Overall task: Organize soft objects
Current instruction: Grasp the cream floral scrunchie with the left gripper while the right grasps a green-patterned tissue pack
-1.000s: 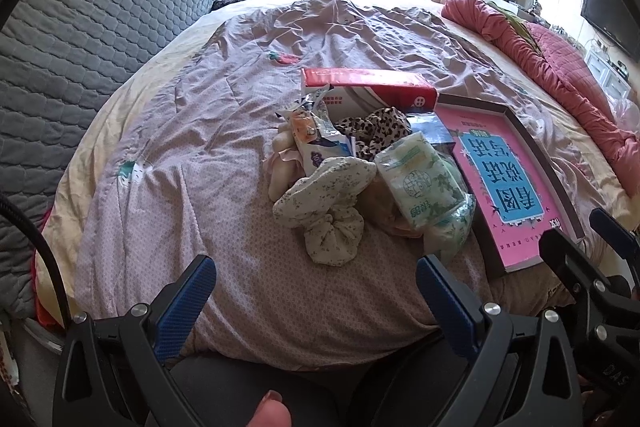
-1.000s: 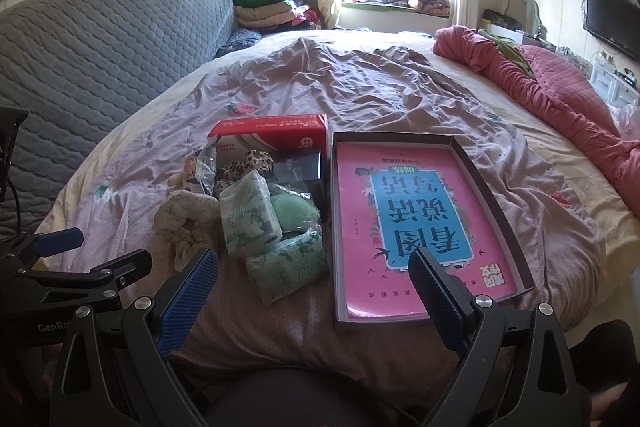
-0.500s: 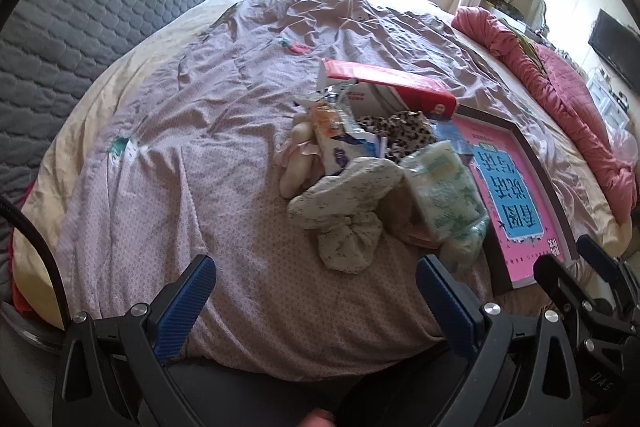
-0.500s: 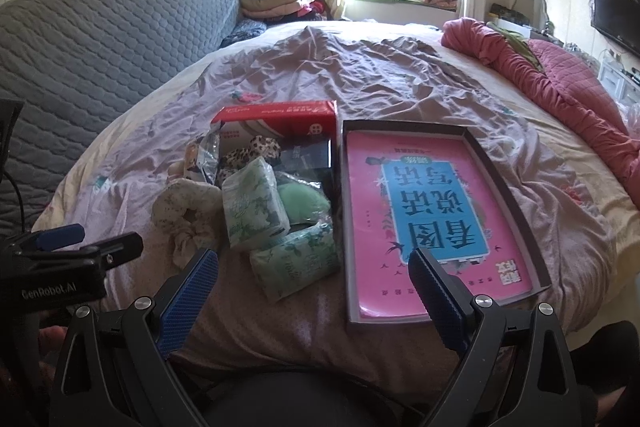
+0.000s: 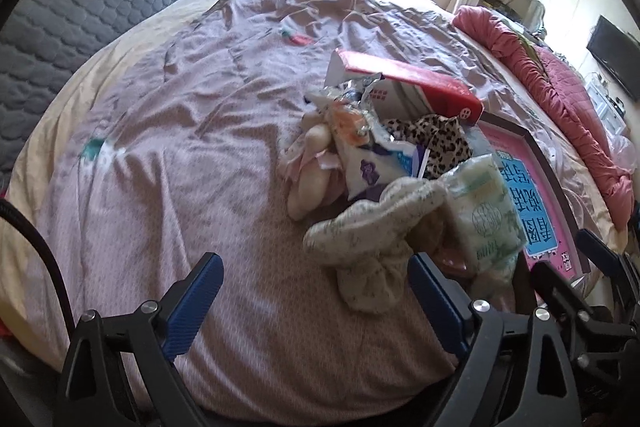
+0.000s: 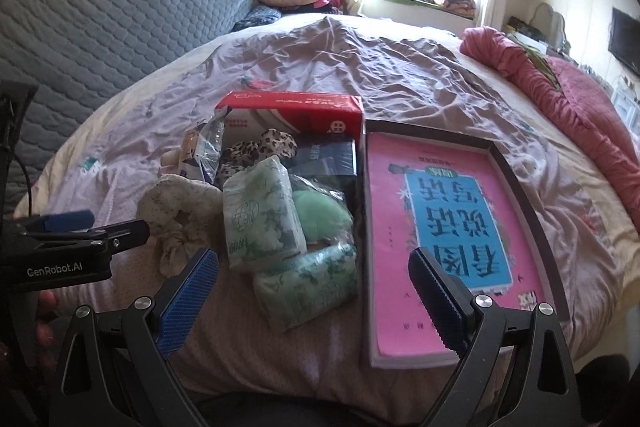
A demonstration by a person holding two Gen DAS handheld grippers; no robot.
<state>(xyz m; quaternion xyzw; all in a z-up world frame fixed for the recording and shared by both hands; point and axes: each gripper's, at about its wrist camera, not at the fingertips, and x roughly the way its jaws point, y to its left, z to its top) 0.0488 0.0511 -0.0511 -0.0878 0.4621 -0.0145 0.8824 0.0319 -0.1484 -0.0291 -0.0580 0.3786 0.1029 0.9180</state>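
Task barely started. Soft items sit in one heap on the bed [image 6: 400, 75]: floral scrunchie [image 5: 372, 239], tissue packs [image 6: 260, 211], leopard cloth [image 6: 260, 147], green pouch [image 6: 320, 215], next to the red box [image 6: 292, 107] and pink book tray [image 6: 516, 171]. Nothing looks sorted, though the heap's far side is hard to read. Left gripper [image 5: 316, 303] fingers wide, just been closing slightly, nothing between them. Right gripper [image 6: 312, 291] fingers wide, empty.

Both grippers share one build: black angular frames with silver round-headed screws at the joints and ribbed blue pads lining the fingers. The left gripper [image 5: 314, 301] has a black cable curving away from its frame. Its side, seen beside the right gripper [image 6: 314, 287], bears white "GenRobot.AI" lettering.
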